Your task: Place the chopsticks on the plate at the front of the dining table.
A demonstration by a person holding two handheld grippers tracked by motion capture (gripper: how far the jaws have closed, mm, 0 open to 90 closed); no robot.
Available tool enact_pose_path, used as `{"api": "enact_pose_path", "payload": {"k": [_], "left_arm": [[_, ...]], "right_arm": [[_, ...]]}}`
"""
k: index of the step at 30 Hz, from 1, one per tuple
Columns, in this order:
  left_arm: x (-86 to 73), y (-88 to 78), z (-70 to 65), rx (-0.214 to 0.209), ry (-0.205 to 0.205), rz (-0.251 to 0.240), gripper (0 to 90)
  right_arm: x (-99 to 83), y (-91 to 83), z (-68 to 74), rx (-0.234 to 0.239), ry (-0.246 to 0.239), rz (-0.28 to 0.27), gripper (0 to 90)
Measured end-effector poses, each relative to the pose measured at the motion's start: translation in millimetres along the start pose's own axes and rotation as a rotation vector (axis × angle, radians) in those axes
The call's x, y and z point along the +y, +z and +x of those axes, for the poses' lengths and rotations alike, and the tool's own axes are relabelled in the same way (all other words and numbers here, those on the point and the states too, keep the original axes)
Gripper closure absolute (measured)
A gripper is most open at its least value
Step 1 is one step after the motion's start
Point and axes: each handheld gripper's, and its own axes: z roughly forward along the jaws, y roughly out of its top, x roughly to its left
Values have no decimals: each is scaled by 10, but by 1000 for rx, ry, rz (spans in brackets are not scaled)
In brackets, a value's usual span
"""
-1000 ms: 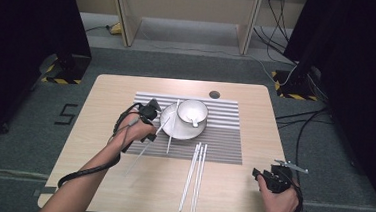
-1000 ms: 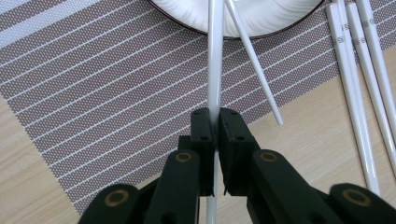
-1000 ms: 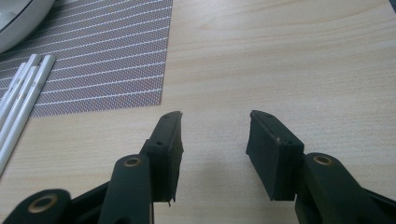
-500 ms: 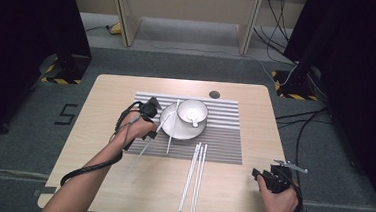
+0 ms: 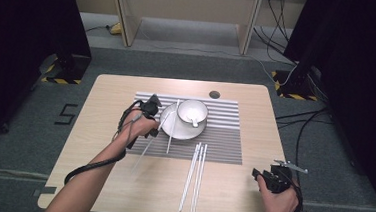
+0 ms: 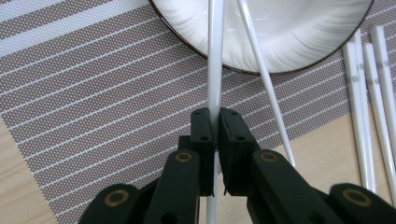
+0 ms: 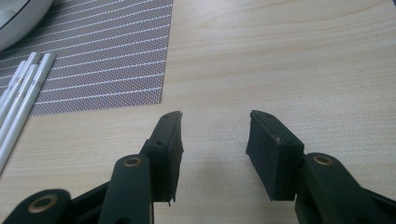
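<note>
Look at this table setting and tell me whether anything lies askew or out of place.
Yes. One white chopstick lies across the plate's rim instead of beside the plate. The left hand-held gripper is shut on another chopstick reaching over the plate. The remaining chopsticks lie neatly together below.

Glossy white chopstick [image 6: 215, 70] & plate [image 6: 280, 32], ceramic-looking; woven matt placemat [image 6: 93, 107] under plate; pale matt wood table [image 7: 289, 60]; gripper pads matt black.
</note>
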Motion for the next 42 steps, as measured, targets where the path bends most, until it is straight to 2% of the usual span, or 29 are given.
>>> {"api": "enact_pose_path", "payload": {"k": [16, 32, 38, 39, 40, 42], "left_arm": [[102, 72, 20, -16, -28, -4, 845], [220, 92, 21, -22, -32, -21, 845], [257, 94, 32, -27, -40, -35, 845], [265, 105, 42, -32, -29, -47, 845], [266, 101, 38, -30, -46, -38, 844], [275, 110, 45, -36, -46, -37, 845]], "right_arm": [[-2, -7, -4, 1, 2, -1, 548], [-2, 0, 5, 4, 1, 1, 548], [-1, 1, -2, 3, 1, -2, 548], [-2, 0, 1, 3, 3, 1, 548], [-2, 1, 1, 4, 3, 1, 549], [-1, 2, -1, 3, -1, -2, 548]]}}
